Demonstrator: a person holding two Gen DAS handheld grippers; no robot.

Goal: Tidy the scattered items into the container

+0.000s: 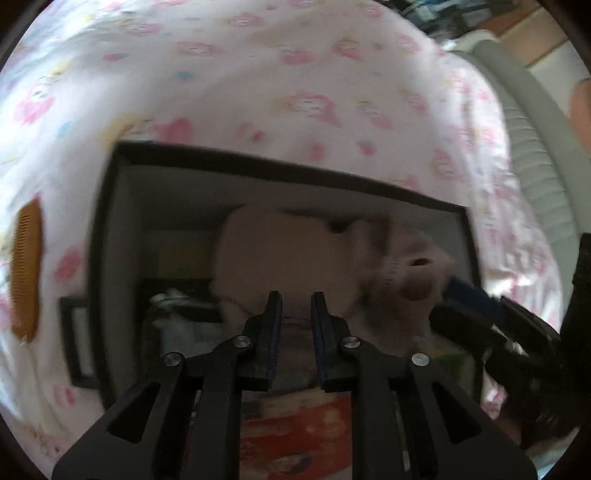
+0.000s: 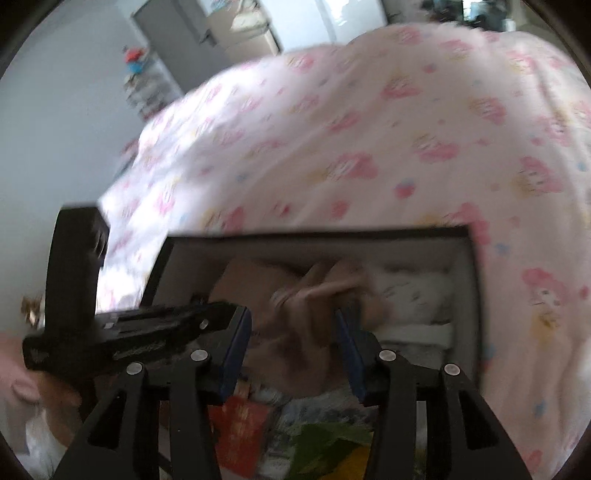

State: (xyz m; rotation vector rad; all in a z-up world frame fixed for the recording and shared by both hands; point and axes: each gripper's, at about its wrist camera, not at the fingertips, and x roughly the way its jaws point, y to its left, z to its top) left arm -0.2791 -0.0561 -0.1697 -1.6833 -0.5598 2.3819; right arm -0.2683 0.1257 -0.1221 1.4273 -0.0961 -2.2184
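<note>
Both grippers hang over the open box [image 1: 110,229], which sits on a bed under a pink-printed quilt [image 1: 280,74]. The left gripper [image 1: 296,299] has its two black, blue-padded fingers [image 1: 272,314] parted a little with nothing between them. The right gripper [image 2: 293,325] has its fingers [image 2: 236,343] spread wide, also empty; a blurred pinkish plush toy [image 2: 325,291] lies in the box beyond the gap, and I cannot tell whether it touches either pad.

Nearest in the box is a red printed packet [image 1: 295,435], flat and glossy, with green and yellow packets [image 2: 332,443] beside it. Past those sits a beige cushion-like thing [image 1: 280,251], soft and rounded, and a white cloth with small marks [image 2: 413,295] bunched toward the right wall. The plush toy is too smeared to make out well. The box itself is rectangular, dark-rimmed with grey inner walls, and has a small label frame [image 1: 75,343] on its left outer side.

Outside the box, one orange comb [image 1: 26,273], fine-toothed, lies on the quilt to the left, well apart from the rim. A grey ribbed hose [image 1: 532,147] curves past the bed's right edge. Farther off stand a grey door [image 2: 177,29] and pale walls.
</note>
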